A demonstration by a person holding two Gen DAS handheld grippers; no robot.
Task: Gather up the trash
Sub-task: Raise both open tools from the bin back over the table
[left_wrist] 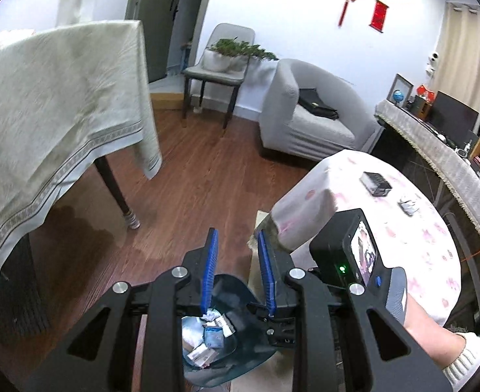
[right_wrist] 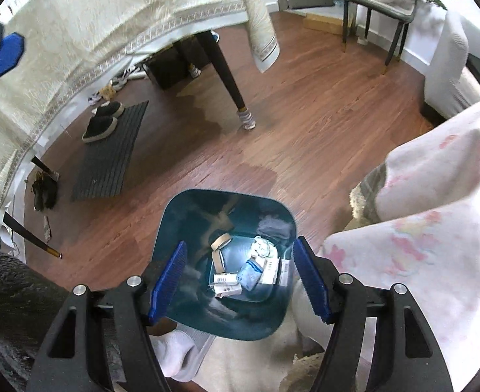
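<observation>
Teal bin (right_wrist: 174, 215) half hidden behind left tongs (left_wrist: 238, 271).

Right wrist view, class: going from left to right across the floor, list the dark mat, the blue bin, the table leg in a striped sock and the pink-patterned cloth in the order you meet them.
mat → bin → table leg → pink cloth
</observation>
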